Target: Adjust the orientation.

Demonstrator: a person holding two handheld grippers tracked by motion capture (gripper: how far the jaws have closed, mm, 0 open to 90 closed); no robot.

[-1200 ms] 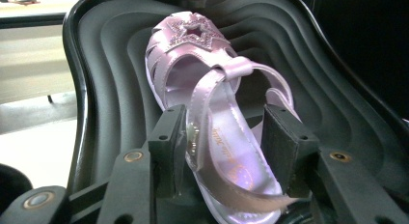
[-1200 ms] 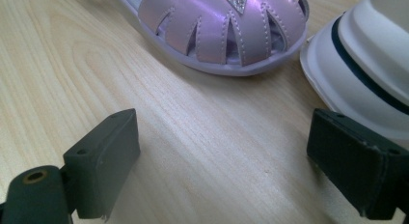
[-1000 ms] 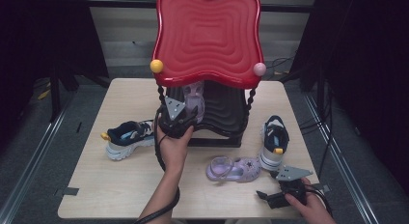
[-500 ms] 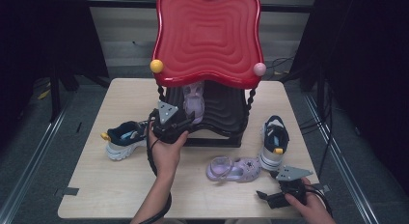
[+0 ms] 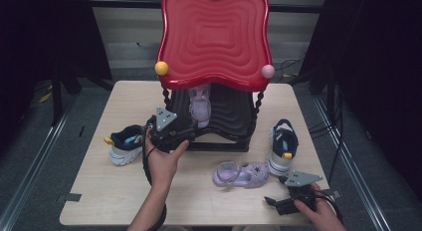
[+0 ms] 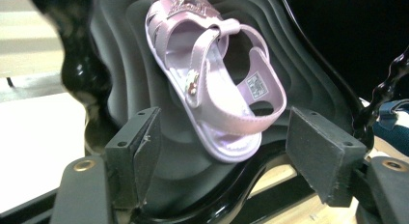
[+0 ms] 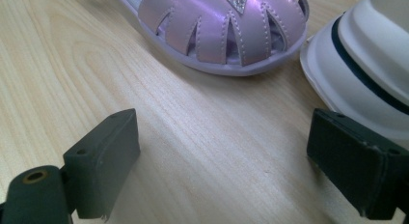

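A pale pink sandal (image 5: pixel 200 107) leans heel-down on the black wavy ramp (image 5: pixel 234 116) under the red stand (image 5: pixel 214 37). My left gripper (image 5: pixel 185 133) sits just in front of it, to the left. Its jaws have just been opening. In the left gripper view the sandal (image 6: pixel 217 89) lies a little past the left gripper (image 6: pixel 226 137), and neither pad touches it. A purple sandal (image 5: pixel 241 173) lies on the table. My right gripper (image 5: pixel 269 201) rests open near the table's front right, and its own view shows the right gripper (image 7: pixel 222 151) with bare wood between its jaws and the purple sandal (image 7: pixel 222 31) ahead.
A navy and white sneaker (image 5: pixel 283 146) lies right of the stand, seen close in the right gripper view as the sneaker (image 7: pixel 366 55). Its mate (image 5: pixel 124 144) lies at the left. The wooden table (image 5: pixel 99 191) has free room along its front left. Cables trail off the right side.
My left gripper let go of the pink sandal and drew back to the left and toward me, its jaws widening. The sandal stays on the ramp. The right gripper has not moved.
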